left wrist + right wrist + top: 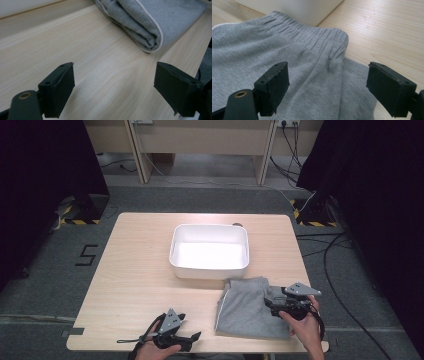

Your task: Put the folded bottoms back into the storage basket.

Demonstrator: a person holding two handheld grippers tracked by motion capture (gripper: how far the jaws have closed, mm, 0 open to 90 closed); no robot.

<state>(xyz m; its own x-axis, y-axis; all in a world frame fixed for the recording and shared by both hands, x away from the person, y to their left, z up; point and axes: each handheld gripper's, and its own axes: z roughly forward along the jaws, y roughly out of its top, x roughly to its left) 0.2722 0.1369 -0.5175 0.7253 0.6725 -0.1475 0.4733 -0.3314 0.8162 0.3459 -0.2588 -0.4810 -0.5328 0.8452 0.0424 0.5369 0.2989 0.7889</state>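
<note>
Setting: one pale wooden rectangular table on grey carpeted floor, with dark curtains at both sides and light wooden furniture legs at the far wall. Black cables trail over the floor to the right of the table.

Item 1: folded grey jersey garment with an elastic ribbed waistband and thin white piping, one piece. It lies at the near right part of the table, its far edge just beside the near wall of the tub. In the left gripper view its folded, rolled edge lies on the wood, ahead of the jaws and apart from them. In the right gripper view the waistband points toward the tub.

Item 2: white rectangular plastic tub, one piece, at the middle of the table, nothing visible inside.

Item 3: hand-held black two-jaw grippers, two pieces, each with a grey three-cornered plate on top.
- left gripper: at the near edge of the table, to the left of the garment and clear of it. Jaws stand wide apart with only bare wood between them; released, holding nothing.
- right gripper: over the right part of the garment, in the person's right hand. Jaws stand wide apart above the grey cloth, which lies between and beneath them; the pads do not pinch it.
</note>
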